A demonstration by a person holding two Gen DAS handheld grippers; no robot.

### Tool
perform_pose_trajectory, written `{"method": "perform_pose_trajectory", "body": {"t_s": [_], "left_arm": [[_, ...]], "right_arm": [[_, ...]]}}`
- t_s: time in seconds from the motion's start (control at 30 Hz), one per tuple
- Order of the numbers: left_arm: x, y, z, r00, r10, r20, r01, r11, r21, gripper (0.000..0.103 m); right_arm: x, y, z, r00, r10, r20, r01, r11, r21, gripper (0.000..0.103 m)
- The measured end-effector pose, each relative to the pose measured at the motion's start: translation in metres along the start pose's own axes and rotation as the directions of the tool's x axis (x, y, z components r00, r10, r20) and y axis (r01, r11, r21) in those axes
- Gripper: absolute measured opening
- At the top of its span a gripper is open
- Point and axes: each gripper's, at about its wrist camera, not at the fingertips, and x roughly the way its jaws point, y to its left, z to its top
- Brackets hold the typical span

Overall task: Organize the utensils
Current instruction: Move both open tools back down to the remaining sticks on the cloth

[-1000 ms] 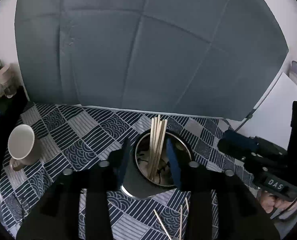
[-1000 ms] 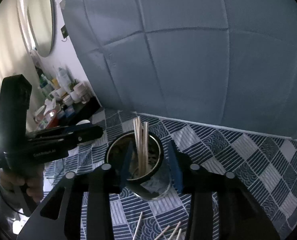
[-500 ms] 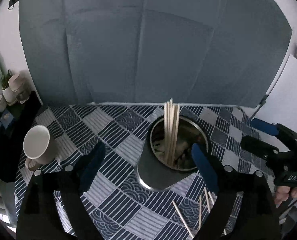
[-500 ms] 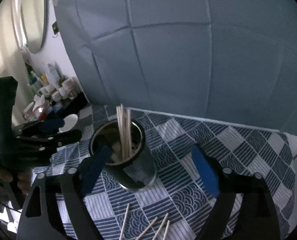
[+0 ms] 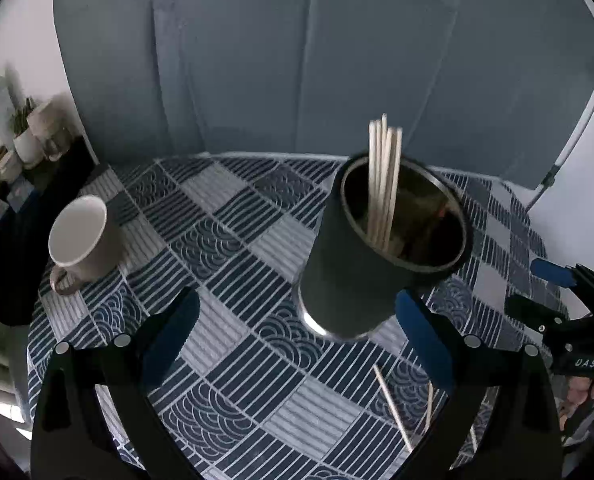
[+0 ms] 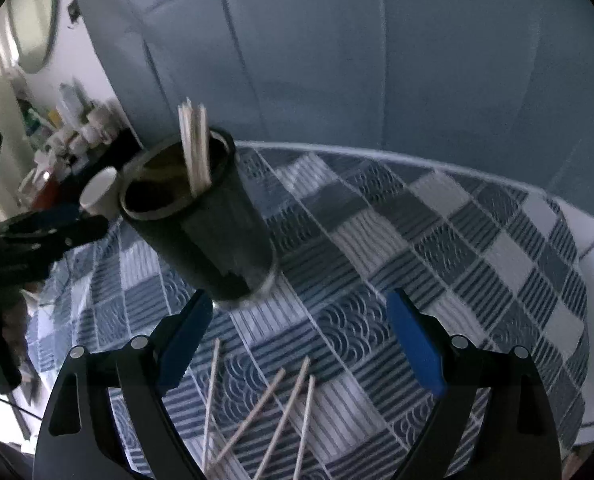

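A dark cylindrical holder (image 5: pixel 349 276) stands upright on the patterned tablecloth (image 5: pixel 225 248) with several wooden chopsticks (image 5: pixel 383 184) in it. My left gripper (image 5: pixel 295 308) is just short of its base, jaws opening wide, with nothing between the pads. Loose chopsticks (image 5: pixel 393 412) lie on the cloth near its right finger. In the right wrist view the holder (image 6: pixel 213 232) stands ahead to the left. My right gripper (image 6: pixel 299 304) is open and empty, and several loose chopsticks (image 6: pixel 285 412) lie fanned on the cloth below and between its fingers.
A white mug (image 5: pixel 81 236) stands at the table's left side. Beyond that edge is a dark shelf (image 5: pixel 37 168) with pots and bottles. A grey padded wall (image 5: pixel 297 60) backs the table. The other hand-held gripper (image 5: pixel 557 292) shows at the right edge of the left wrist view.
Both grippers have gone from narrow to wide open. They have drawn back from the holder and sunk toward the table. More loose chopsticks now show in the right wrist view.
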Motion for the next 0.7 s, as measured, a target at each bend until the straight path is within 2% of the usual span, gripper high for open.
{"method": "perform_pose_trajectory", "body": {"t_s": [0.2,0.4,0.47,0.7], "left_arm": [[0.016,0.004,-0.026,0.997,0.003,-0.080,-0.003,1.000,-0.003,0.096],[0.037,-0.002,-0.050,0.985,-0.003,-0.173,0.004,1.000,0.007,0.096],[0.044,-0.008,-0.058,0.980,0.000,-0.200,0.005,1.000,0.023,0.096],[0.061,-0.034,-0.078,0.964,0.036,-0.263,-0.006,0.993,0.115,0.096]], "right_arm": [[0.016,-0.011,-0.027,0.997,-0.023,-0.070,0.026,0.999,0.038,0.084],[0.028,-0.017,-0.049,0.992,-0.044,-0.122,0.050,0.998,0.049,0.084],[0.031,-0.018,-0.056,0.989,-0.070,-0.131,0.076,0.996,0.042,0.084],[0.043,-0.024,-0.075,0.980,-0.070,-0.185,0.080,0.996,0.046,0.084]]}}
